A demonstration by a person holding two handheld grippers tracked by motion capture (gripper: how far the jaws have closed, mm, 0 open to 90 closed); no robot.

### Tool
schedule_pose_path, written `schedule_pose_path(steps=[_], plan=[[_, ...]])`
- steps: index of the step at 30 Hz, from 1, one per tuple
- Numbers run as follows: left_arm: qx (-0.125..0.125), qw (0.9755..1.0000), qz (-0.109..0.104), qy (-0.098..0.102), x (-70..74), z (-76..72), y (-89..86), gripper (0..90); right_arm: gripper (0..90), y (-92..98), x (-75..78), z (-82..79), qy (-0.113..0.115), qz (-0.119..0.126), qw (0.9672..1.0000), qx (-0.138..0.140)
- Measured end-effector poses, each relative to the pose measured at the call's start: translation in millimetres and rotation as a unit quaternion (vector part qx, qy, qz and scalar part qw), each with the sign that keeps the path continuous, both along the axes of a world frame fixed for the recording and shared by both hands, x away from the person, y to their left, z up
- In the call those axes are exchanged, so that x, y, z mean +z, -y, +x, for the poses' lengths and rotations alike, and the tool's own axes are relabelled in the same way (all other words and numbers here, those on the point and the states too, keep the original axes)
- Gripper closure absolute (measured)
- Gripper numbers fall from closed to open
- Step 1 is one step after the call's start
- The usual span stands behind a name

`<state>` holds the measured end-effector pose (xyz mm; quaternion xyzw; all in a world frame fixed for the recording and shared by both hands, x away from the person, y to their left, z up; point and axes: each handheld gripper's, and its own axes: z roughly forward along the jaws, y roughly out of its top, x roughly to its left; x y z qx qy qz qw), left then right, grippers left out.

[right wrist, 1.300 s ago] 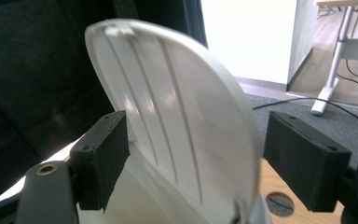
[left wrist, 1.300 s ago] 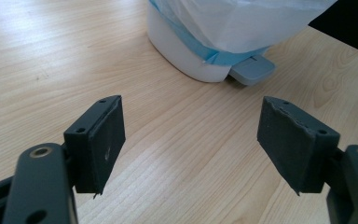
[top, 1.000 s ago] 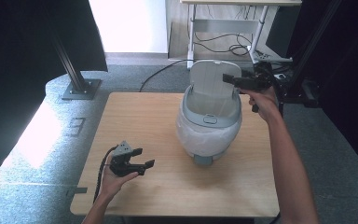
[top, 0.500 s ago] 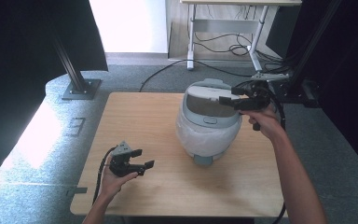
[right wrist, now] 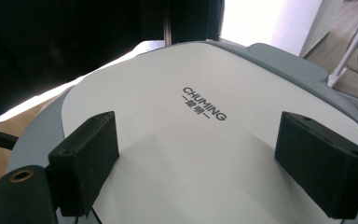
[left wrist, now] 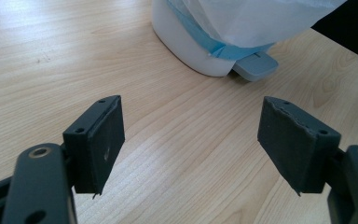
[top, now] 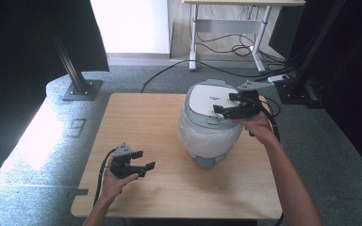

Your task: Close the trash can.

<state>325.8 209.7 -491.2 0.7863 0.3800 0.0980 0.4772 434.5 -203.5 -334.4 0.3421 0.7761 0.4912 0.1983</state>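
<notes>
You see: rice cooker (top: 212,129) pale grey, white lid panel with black lettering | blue band under its clear wrap | table (top: 136,117) below it light wood grain | jaws black

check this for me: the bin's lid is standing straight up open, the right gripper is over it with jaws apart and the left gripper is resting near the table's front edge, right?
Not quite: the lid is down flat on the bin, not standing open, as the high view shows. The rest holds: the right gripper is over it with jaws apart, and the left gripper rests near the table's front edge.
</notes>
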Motion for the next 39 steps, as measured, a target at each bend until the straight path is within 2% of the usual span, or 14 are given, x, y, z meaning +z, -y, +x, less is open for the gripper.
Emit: schedule_pose_path(steps=[16,17,19,23,29,32,34,39], plan=[[0.0,1.0,0.0,0.0,0.2,-3.1,3.6,22.7,13.6,-8.9,-1.2,-13.0,0.002,-0.008,0.9981,-0.061],[0.0,1.0,0.0,0.0,0.1,-3.0,4.2,22.7,15.1,-9.8,-1.4,-13.6,-0.002,-0.019,0.9977,-0.064],[-0.002,1.0,0.0,-0.001,0.1,-3.0,5.0,22.7,15.7,-10.9,-2.6,-16.3,0.007,-0.02,0.9975,-0.067],[-0.001,1.0,0.001,0.0,0.0,-2.8,4.2,22.7,15.6,-10.8,-2.4,-16.9,0.008,-0.019,0.9977,-0.065],[0.001,1.0,0.0,-0.002,-1.6,-0.9,1.0,22.7,16.0,-4.5,-5.0,-20.3,0.024,-0.002,0.9968,-0.076],[0.004,1.0,-0.001,-0.002,-2.9,-0.3,-0.3,22.7,16.6,7.0,-6.0,-25.6,0.032,0.029,0.9956,-0.083],[0.006,1.0,-0.001,-0.002,-3.5,-0.1,-1.5,22.7,16.7,14.3,-5.6,-32.1,0.032,0.044,0.9954,-0.079],[0.009,0.9999,-0.007,-0.002,-3.7,-0.8,-1.6,22.7,17.2,26.3,-4.7,-59.2,0.05,0.045,0.9956,-0.065]])
